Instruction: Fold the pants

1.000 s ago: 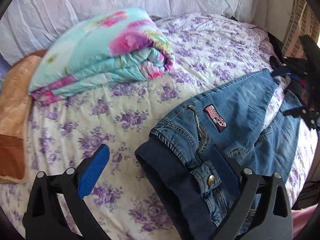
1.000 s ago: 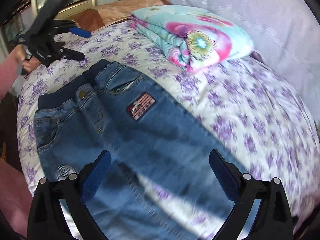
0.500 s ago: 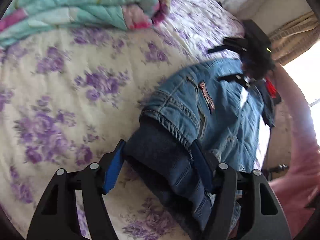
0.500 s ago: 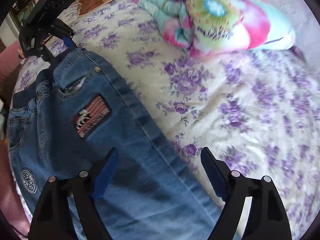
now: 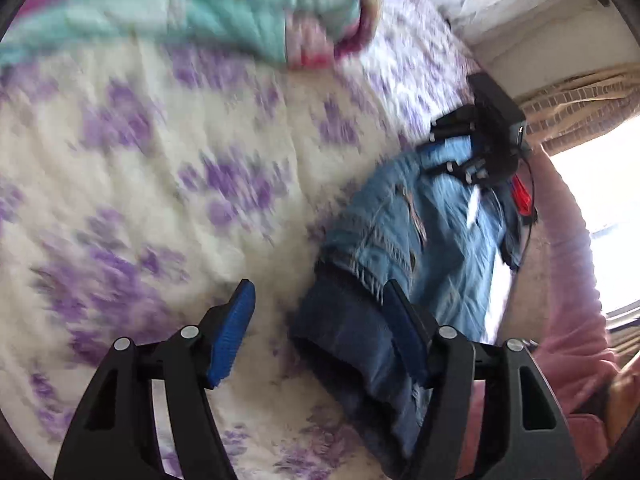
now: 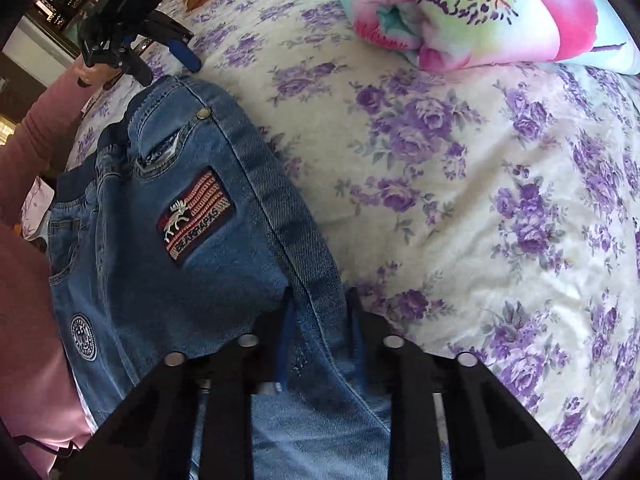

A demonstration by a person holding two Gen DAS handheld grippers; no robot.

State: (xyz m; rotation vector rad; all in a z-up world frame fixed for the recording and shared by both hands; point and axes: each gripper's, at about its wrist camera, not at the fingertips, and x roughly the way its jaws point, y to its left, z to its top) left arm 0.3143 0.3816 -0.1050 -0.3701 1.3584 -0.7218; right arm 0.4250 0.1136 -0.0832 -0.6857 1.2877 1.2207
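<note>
Pants [image 6: 168, 248] of blue denim lie on the flowered bedsheet [image 6: 460, 168], a flag patch [image 6: 195, 215] on the upper leg. Nearest, the right gripper [image 6: 318, 320] is closing, its blue pads pinching the outer side seam of a leg. Further along, the left gripper [image 5: 316, 320] stands half spread around the dark waistband [image 5: 352, 344]; only its right pad touches cloth. Beyond, a folded floral quilt [image 6: 480, 8] rests on the bed.

The left gripper [image 5: 320, 332] is angling downward, jaws partly apart, one pad resting against the jeans' waistband [image 5: 352, 336]. The right gripper [image 6: 320, 336] is pointing steeply down, its jaws closing on a fold of denim between them. Pink sleeves [image 6: 44, 112] are covering both forearms.
</note>
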